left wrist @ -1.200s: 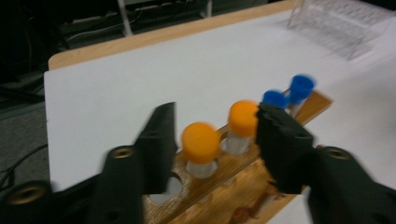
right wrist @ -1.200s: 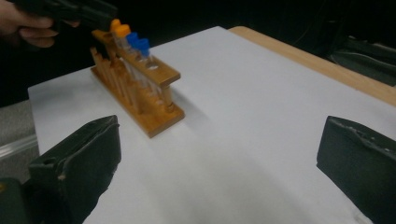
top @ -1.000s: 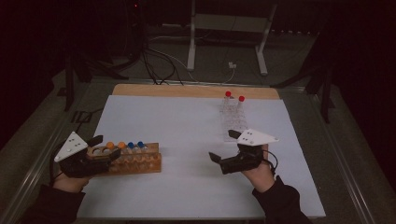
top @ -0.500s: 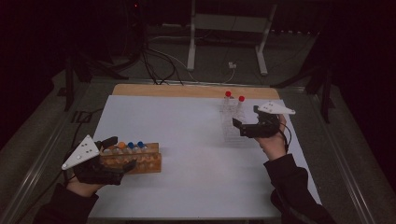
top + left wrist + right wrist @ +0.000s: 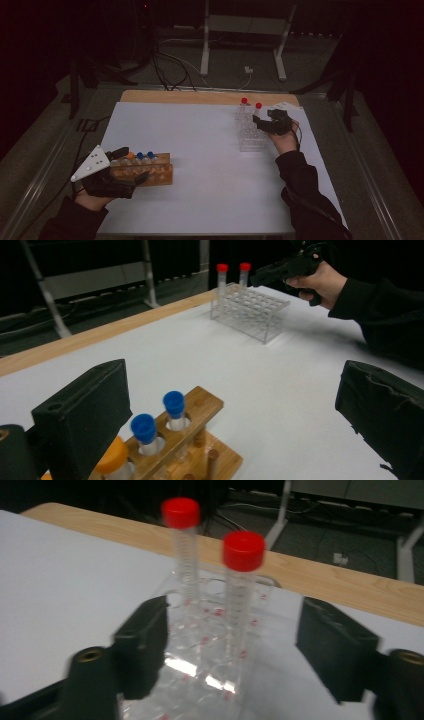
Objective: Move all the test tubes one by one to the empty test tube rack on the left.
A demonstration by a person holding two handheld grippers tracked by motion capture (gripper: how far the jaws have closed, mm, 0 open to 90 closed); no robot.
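Left hand-held gripper (image 5: 131,164) sits at the near-left of the white bench (image 5: 200,150), jaws wide, straddling the left end of the wooden tube rack (image 5: 147,170) without pressing it. Rack holds orange-capped tube (image 5: 111,462) and two blue-capped tubes (image 5: 145,427), upright. Far right: clear plastic rack (image 5: 250,135) with two red-capped tubes (image 5: 243,550) upright at its back end. Right hand-held gripper (image 5: 260,122) is at the clear rack's right side, level with the tubes; its jaws have just been closing, now half apart, the nearer red-capped tube between them, pads not touching it. Right gripper view blurred.
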